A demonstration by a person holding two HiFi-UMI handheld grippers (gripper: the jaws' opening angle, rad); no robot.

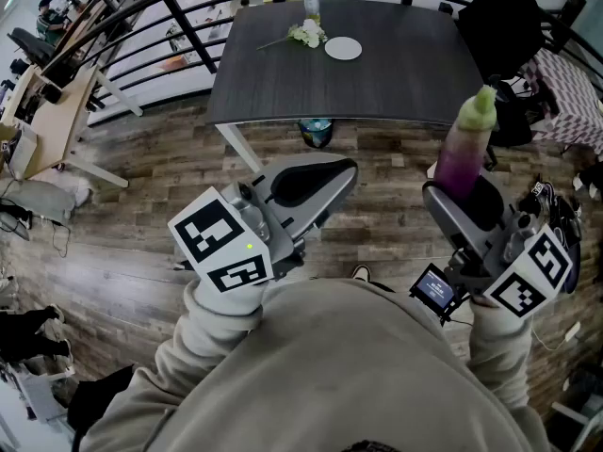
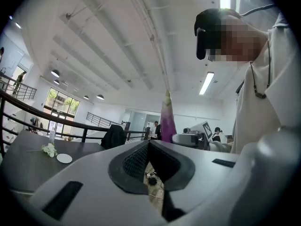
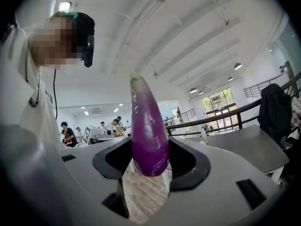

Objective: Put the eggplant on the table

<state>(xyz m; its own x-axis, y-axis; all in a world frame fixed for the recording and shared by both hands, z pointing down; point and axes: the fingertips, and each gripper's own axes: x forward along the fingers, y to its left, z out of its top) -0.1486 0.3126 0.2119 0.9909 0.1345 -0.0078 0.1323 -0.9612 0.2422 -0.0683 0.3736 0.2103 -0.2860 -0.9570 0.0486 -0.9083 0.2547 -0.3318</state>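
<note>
- The right gripper (image 3: 149, 160) is grasping the eggplant (image 3: 148, 126) by its rounded lower end. Both pads are pressing on the purple skin, and the green stem end is pointing up.
- The left gripper (image 2: 149, 144) is carrying nothing, and its jaws are meeting at the tips.
- In the head view the person is holding both grippers out in front of the chest, apart from each other, over the wooden floor (image 1: 132, 205).
- The eggplant is hanging in the air just short of the dark table (image 1: 377, 78), touching nothing but the pads.
- The table is bearing a white plate (image 1: 343, 48), some flowers (image 1: 306, 34) and a bottle (image 1: 311, 3) at its far side, and its near half is lying bare.
- The pick-up is looking finished. Reaching over the near edge, lowering the eggplant and letting go are what is remaining.
</note>
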